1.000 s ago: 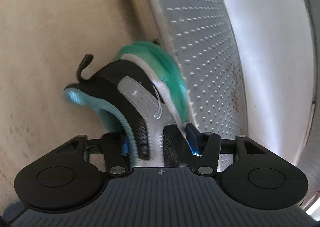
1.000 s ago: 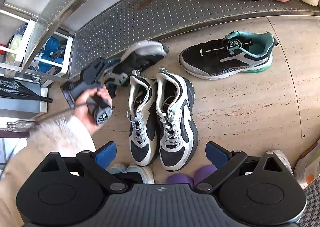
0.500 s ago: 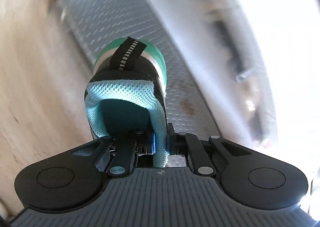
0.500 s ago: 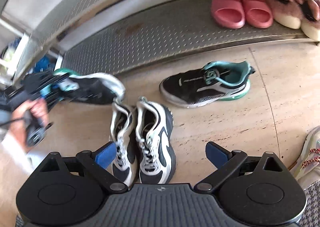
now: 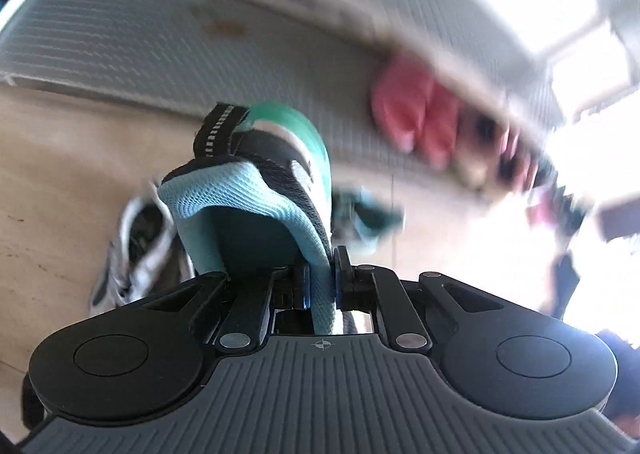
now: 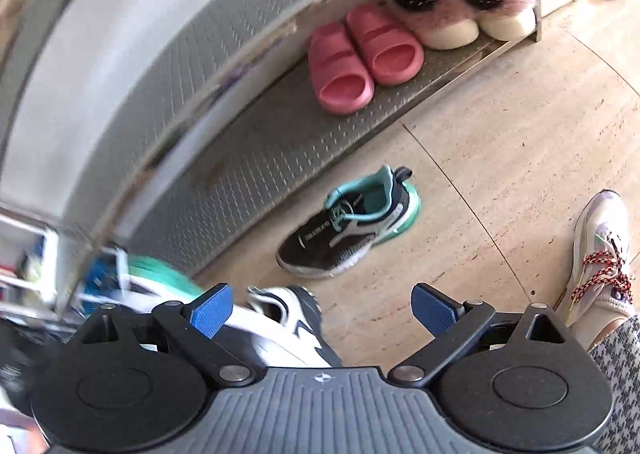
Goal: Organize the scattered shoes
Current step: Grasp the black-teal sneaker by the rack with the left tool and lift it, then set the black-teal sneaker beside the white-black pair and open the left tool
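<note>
My left gripper [image 5: 322, 286] is shut on the light-blue collar of a black and teal sneaker [image 5: 256, 190], which hangs in the air above the floor; its teal sole [image 6: 160, 270] shows blurred at the lower left of the right wrist view. The matching sneaker [image 6: 348, 226] lies on the tiled floor in front of the metal shoe rack [image 6: 256, 142]. My right gripper [image 6: 320, 308] is open and empty above the floor, short of that sneaker. A black and white sneaker [image 6: 288, 318] sits just under its left finger; the same pair [image 5: 136, 254] is blurred in the left wrist view.
Pink slides [image 6: 360, 62] and furry pink slippers [image 6: 460, 14] stand on the rack's lower shelf. The person's foot in a white shoe with red laces [image 6: 600, 254] is at the right. A white rack with blue items [image 6: 96, 278] stands at the left.
The left gripper closed on the sneaker's collar, lifted it off the floor and swung it rightward along the rack. The right gripper moved right, toward the matching sneaker, still open.
</note>
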A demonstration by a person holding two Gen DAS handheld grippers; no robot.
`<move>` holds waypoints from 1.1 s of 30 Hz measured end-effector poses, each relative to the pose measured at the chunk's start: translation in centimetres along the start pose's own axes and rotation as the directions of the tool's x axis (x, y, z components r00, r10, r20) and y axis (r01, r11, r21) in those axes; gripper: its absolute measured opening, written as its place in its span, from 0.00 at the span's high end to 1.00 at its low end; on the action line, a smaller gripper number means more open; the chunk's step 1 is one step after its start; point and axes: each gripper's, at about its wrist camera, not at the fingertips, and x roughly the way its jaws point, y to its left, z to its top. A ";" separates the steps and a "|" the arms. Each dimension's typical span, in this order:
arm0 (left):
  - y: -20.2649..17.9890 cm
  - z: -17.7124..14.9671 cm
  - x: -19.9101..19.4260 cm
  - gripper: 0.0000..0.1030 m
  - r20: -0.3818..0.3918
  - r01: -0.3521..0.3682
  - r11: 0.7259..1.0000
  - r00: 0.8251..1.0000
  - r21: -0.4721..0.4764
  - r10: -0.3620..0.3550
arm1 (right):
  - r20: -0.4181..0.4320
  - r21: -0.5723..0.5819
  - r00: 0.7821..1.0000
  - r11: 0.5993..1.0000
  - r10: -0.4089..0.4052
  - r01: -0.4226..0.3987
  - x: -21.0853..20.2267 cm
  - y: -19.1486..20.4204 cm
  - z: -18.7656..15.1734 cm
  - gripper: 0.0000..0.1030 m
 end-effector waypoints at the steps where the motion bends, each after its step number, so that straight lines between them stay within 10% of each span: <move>1: -1.6 -0.3 1.8 0.77 -0.046 -0.051 0.998 0.998 0.047 0.053 | 0.005 0.002 1.000 1.000 0.006 -0.006 -0.3 -0.2 0.1 0.05; 5: -4.7 -0.1 6.8 0.46 -0.075 -0.287 0.938 0.949 0.196 0.307 | 0.008 0.008 1.000 1.000 0.012 -0.012 -0.6 -0.8 0.4 0.04; 12: -4.5 -3.8 2.9 0.12 -0.120 -0.252 0.879 0.938 0.405 0.324 | -0.037 -0.012 0.999 1.000 0.002 -0.002 0.0 -0.5 0.3 0.03; 16: -3.8 -9.2 -0.7 0.09 -0.152 -0.225 0.831 0.927 0.508 0.344 | -0.075 -0.069 0.997 0.997 -0.032 0.027 1.7 1.0 -0.6 0.03; 33: 0.6 -11.7 1.2 0.09 -0.231 -0.081 0.875 0.949 0.476 0.214 | -0.261 -0.066 0.916 0.952 -0.306 0.299 16.3 -0.9 -5.3 0.17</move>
